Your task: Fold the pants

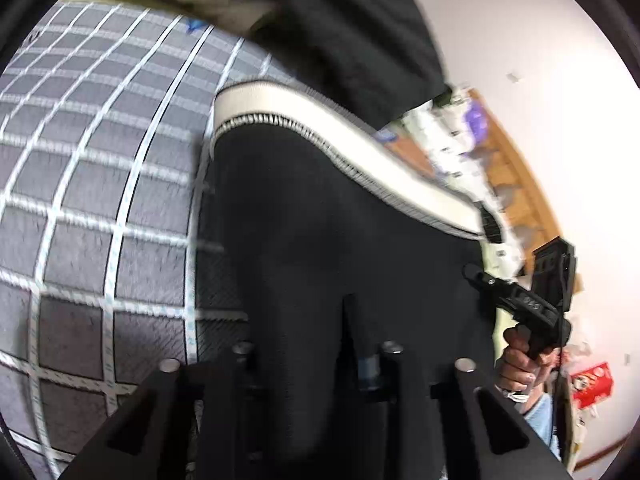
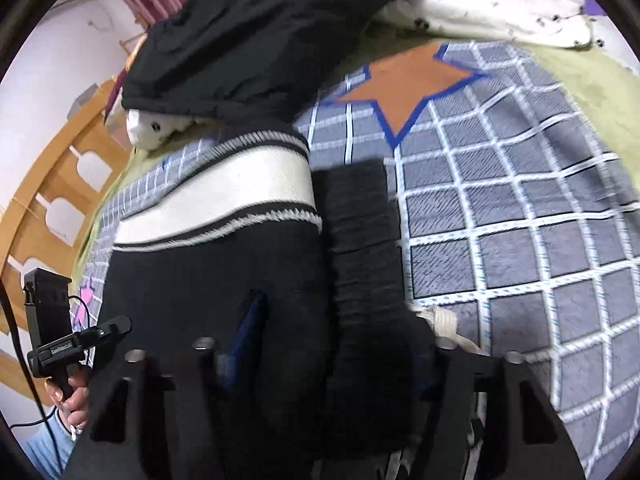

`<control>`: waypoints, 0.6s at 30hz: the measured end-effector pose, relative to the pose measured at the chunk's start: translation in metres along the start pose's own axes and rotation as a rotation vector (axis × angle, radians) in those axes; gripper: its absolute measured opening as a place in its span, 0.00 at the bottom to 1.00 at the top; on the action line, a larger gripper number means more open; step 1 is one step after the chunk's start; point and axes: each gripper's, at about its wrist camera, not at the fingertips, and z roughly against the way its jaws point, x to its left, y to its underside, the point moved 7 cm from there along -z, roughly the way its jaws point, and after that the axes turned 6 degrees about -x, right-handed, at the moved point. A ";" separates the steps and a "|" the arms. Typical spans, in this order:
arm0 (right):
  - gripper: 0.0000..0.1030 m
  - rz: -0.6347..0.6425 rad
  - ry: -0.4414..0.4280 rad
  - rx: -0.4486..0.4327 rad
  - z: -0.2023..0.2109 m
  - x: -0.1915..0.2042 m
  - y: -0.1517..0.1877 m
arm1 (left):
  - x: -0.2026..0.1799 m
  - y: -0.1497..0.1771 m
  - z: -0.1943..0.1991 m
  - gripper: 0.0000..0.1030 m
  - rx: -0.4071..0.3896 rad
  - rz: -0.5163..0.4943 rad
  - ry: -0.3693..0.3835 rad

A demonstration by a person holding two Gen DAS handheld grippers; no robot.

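Black pants point(image 2: 208, 280) with white waistband point(image 2: 224, 196) on checked bedspread point(image 2: 500, 208), orange star point(image 2: 408, 80) beyond

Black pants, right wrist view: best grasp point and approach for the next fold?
Probably the cream waistband end of the black pants: a thick, flat-lying band with a clear edge. Come in low from its free corner on the grid bedsheet; the dark jacket crowds the far side.

We look steeply down from each wrist camera, very close above the black pants point(image 1: 328, 216) with their white waistband point(image 2: 224, 184). Both views share that waistband, the grid-patterned sheet point(image 1: 100, 184) beside it, and the dark jacket point(image 2: 248, 32) beyond it.
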 end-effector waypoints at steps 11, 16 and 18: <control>0.22 0.093 -0.134 -0.091 0.055 0.173 0.004 | 0.040 -0.038 0.135 0.18 -0.037 -0.077 -0.089; 0.22 0.051 -0.315 -0.048 0.029 0.243 0.028 | 0.089 -0.027 0.184 0.20 -0.009 -0.114 -0.236; 0.22 0.079 -0.307 -0.015 0.000 0.252 0.046 | 0.122 -0.010 0.180 0.25 0.000 -0.057 -0.263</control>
